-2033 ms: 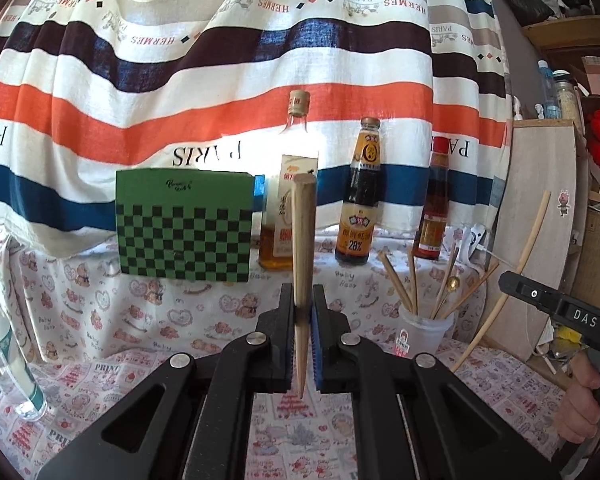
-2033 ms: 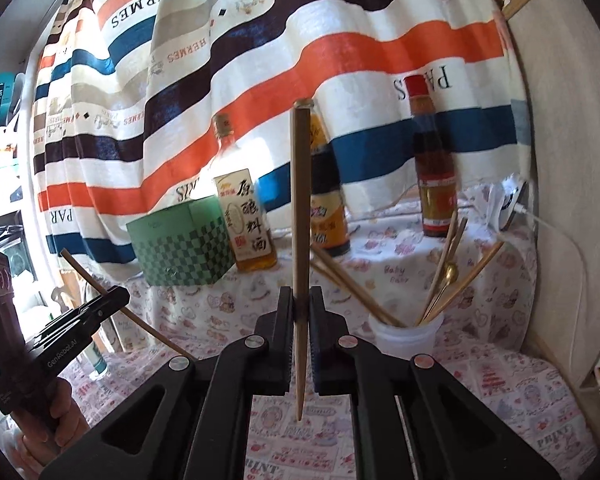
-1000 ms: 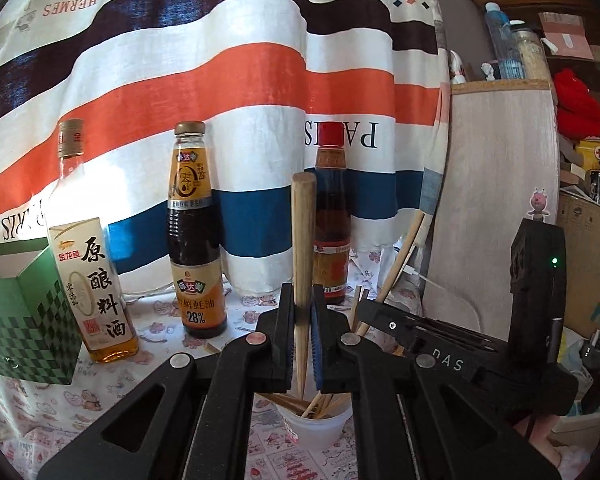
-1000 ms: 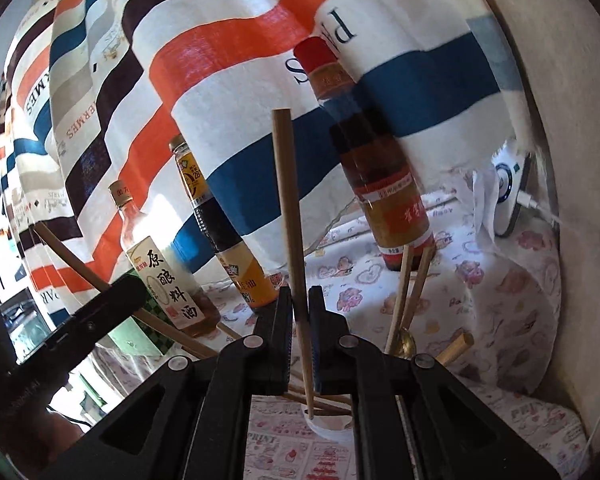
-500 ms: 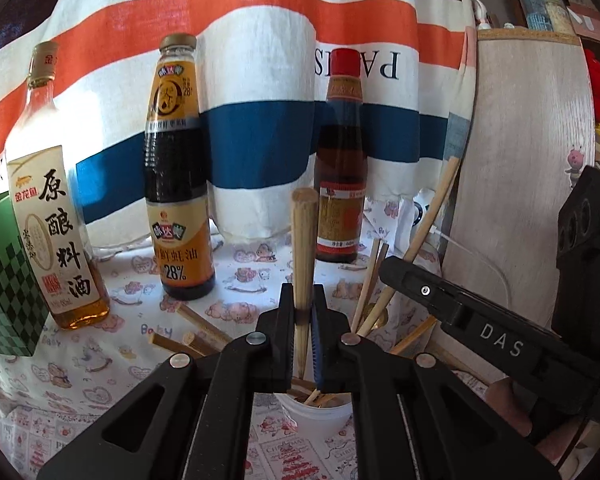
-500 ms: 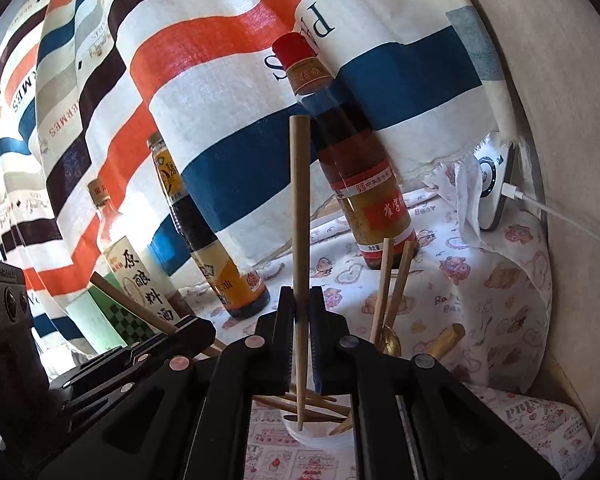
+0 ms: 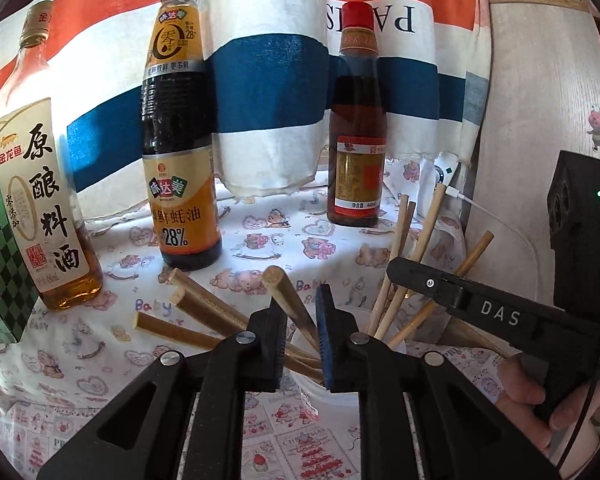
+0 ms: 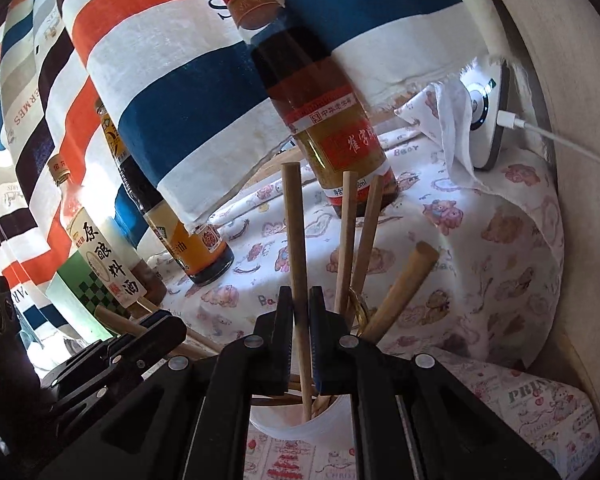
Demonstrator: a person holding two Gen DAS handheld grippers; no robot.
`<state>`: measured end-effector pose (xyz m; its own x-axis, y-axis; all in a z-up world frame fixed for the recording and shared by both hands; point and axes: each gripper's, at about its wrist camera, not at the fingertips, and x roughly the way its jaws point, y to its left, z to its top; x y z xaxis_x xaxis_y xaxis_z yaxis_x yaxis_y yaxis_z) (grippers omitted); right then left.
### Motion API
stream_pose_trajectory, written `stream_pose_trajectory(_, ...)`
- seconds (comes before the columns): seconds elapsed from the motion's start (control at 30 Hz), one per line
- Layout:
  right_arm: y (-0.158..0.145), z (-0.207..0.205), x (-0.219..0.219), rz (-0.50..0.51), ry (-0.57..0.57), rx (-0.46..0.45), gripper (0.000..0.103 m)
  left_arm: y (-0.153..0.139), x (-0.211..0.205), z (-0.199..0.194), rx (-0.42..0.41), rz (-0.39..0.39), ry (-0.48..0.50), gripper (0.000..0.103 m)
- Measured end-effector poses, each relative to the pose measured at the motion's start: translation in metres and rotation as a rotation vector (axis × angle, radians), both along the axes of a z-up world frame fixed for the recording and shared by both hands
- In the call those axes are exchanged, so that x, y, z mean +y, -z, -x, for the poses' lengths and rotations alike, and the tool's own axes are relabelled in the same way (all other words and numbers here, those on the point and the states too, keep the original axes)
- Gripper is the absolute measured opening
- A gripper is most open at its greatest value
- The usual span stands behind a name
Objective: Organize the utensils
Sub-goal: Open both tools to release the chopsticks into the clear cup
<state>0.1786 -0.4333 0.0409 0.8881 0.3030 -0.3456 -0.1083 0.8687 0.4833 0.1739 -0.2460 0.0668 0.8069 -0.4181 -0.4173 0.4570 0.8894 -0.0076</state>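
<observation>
- Left jaws (image 7: pixel 302 336) were opening. The chopstick (image 7: pixel 290 304) between them had tipped over to the left and leaned free, its lower end down in the white cup (image 7: pixel 328 396); the pads no longer pressed on it.
- Right jaws (image 8: pixel 300 340) were closed tight on a second chopstick (image 8: pixel 294 240), held upright at about mid-length, with its tip already inside the cup's mouth (image 8: pixel 300 428).
- The cup stood on the patterned surface (image 7: pixel 268 224), directly below both pairs of jaws. It already held several other chopsticks fanned out against the rim, and what looked like a brass spoon (image 8: pixel 358 308).
- Three sauce bottles stood behind the cup, well apart from it; the red-capped bottle (image 8: pixel 328 120) was nearest.
- Handling, my judgement: the chopsticks are light, stiff and smooth wood, not fragile. They pivot easily in a narrow pinch, so a hold near the middle keeps them straight. Once let go, they flop to the rim.
- The cup looked thin and light; a sideways push from a stick or my jaws could tip it.
- Whether the right stick's tip touched the cup's bottom, I could not tell.
</observation>
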Motion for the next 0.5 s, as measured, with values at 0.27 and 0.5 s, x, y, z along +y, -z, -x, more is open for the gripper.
stream_pose_trajectory(0.27, -0.022, 0.018, -0.005, 0.037, 0.042, -0.074, 0.036, -0.038, 0.032, 0.022, -0.109, 0.042, -0.087, 0.058)
stream_pose_trajectory(0.5, -0.055, 0.05, -0.001, 0.112, 0.144, -0.19, 0.065, -0.056, 0.073, 0.047, -0.191, 0.061, -0.16, 0.071)
